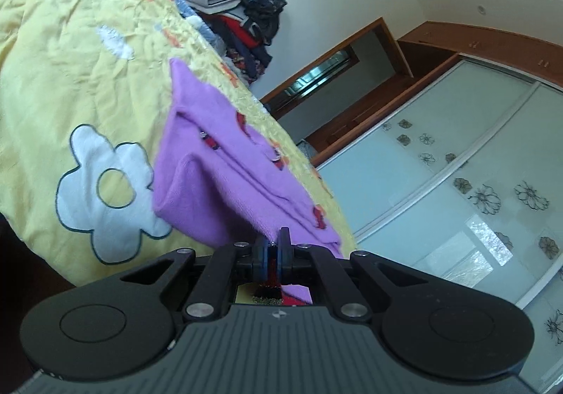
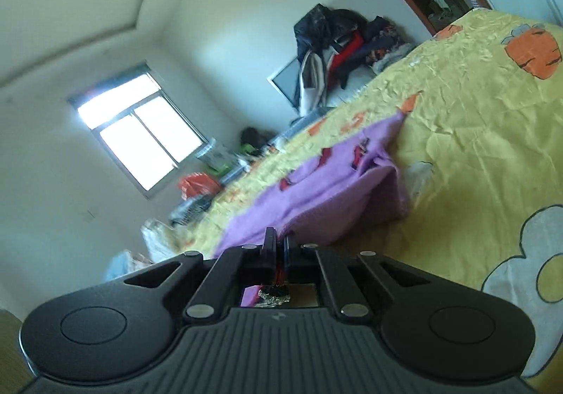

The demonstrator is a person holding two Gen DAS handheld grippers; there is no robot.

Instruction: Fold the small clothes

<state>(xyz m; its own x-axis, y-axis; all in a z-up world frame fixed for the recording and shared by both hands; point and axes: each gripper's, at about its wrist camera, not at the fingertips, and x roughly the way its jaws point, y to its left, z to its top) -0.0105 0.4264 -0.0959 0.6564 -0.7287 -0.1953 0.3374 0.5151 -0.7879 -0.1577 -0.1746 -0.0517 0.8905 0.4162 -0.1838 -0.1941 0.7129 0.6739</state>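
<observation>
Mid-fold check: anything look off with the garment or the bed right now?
Nothing damaged. Both grippers, left and right, are shut on the purple garment, which lies partly folded on the wrinkled yellow bedspread. A heap of clothes sits beyond the bed.

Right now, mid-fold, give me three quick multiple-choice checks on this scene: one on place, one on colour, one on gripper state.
1. Where does the purple garment lie?
A. on the yellow bedspread
B. on the floor
C. on a chair

2. What colour is the large flower patch on the bedspread?
A. red
B. white
C. black

3. How do the left gripper and right gripper stand?
A. both wide open
B. only the left is shut
C. both shut on the garment's edge

Answers: 1 A, yellow fabric surrounds the garment; 2 B, its petals are white with a dark outline; 3 C, each wrist view shows purple cloth pinched between closed fingers.
</observation>
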